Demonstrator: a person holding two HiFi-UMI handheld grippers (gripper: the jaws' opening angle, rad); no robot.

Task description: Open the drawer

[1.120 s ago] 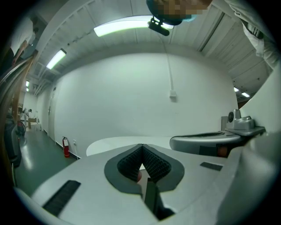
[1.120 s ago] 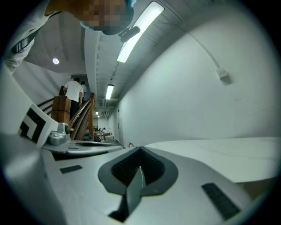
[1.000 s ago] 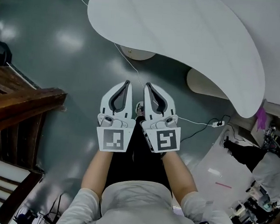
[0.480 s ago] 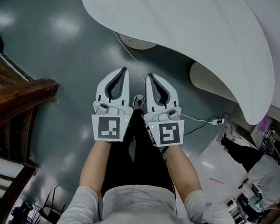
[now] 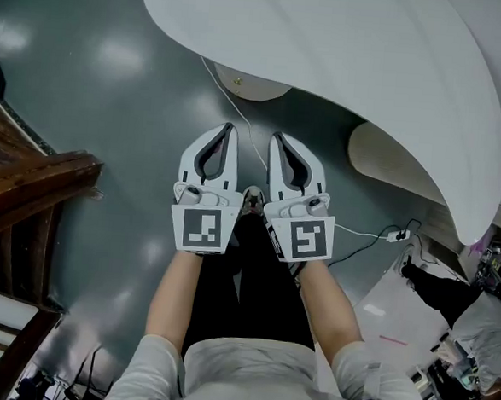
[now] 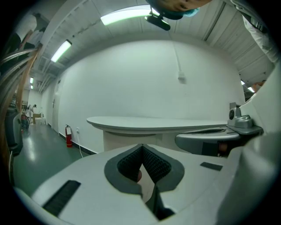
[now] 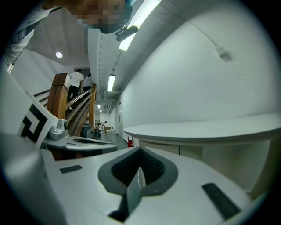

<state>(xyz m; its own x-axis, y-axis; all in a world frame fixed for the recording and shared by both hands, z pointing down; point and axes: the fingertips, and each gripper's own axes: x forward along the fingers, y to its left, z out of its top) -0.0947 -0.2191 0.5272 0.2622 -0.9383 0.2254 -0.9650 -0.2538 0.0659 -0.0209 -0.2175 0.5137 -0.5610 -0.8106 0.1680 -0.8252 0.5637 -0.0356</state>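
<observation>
Grey-green floor fills the head view, and there's no drawer on it or anywhere else in the three views. Where the drawer stands can't be told from here. By my reading, you haven't started: nothing is gripped, no handle is near, and finding the drawer, reaching it and pulling it are all left to do.

Your left gripper and right gripper hang side by side in front of you, just apart and pointing toward the table. In the left gripper view the fingers are pressed together with nothing between them. It's the same in the right gripper view: those fingers are closed tip to tip and empty.

Now the count. There are two grippers and one white curved table on two pale bases, one under its near edge and one further right. One thin cable trails across the floor past the first base. One wooden staircase sits at the floor's left edge. One red fire extinguisher stands by the far wall. Drawers: none.
</observation>
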